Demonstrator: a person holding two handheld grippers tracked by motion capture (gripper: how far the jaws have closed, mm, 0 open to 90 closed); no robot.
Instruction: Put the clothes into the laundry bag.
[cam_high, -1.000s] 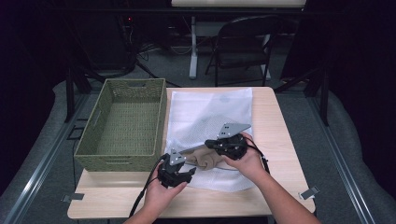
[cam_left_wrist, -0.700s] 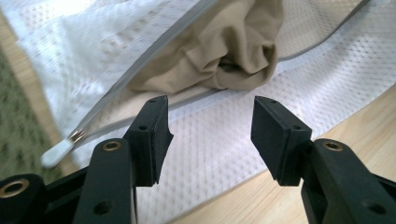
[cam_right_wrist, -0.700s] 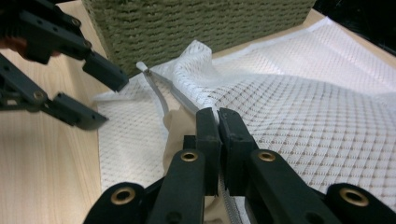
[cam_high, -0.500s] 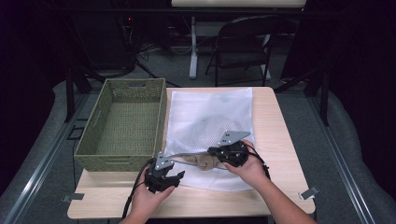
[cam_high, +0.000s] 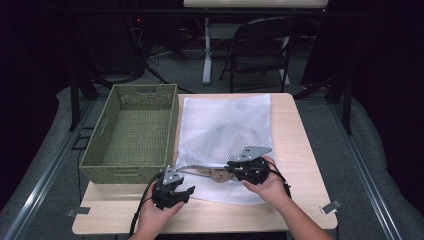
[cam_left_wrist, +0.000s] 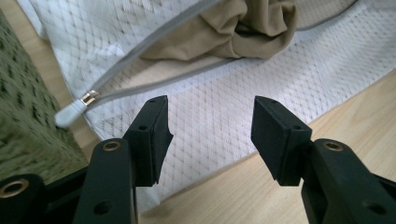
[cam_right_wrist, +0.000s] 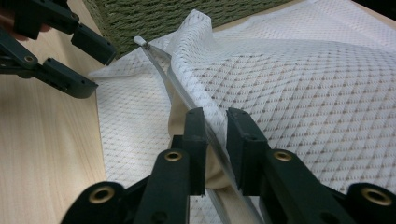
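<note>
While the white mesh bag (cam_high: 225, 135) lies flat on the wooden desk (cam_high: 295, 145), its near side is unzipped and a beige cloth (cam_high: 212, 173) shows in the opening. The bag is just to the right of a green woven basket (cam_high: 132, 132), which stands on the left part of the desk.

The right claw (cam_high: 235, 167) is closed narrow on the upper edge of the bag's opening: in the right gripper view its two black jaws (cam_right_wrist: 215, 140) pinch the grey zipper band (cam_right_wrist: 187, 100) together with the mesh, and this edge is lifted a little above the lower layer. The beige cloth is visible just under the pinched edge.

The left claw (cam_high: 187, 191) is spread wide and holds nothing. In the high view it is over the near left corner of the bag, beside the basket's front corner. In the left gripper view the jaws stand well apart above the mesh, and the zipper slider with its white pull tab (cam_left_wrist: 74, 109) lies just beyond the left jaw, near the basket wall (cam_left_wrist: 28, 116). The folded beige cloth (cam_left_wrist: 224, 30) rests farther on, inside the open bag.

A dark folding chair (cam_high: 260, 47) stands on the floor behind the desk
</note>
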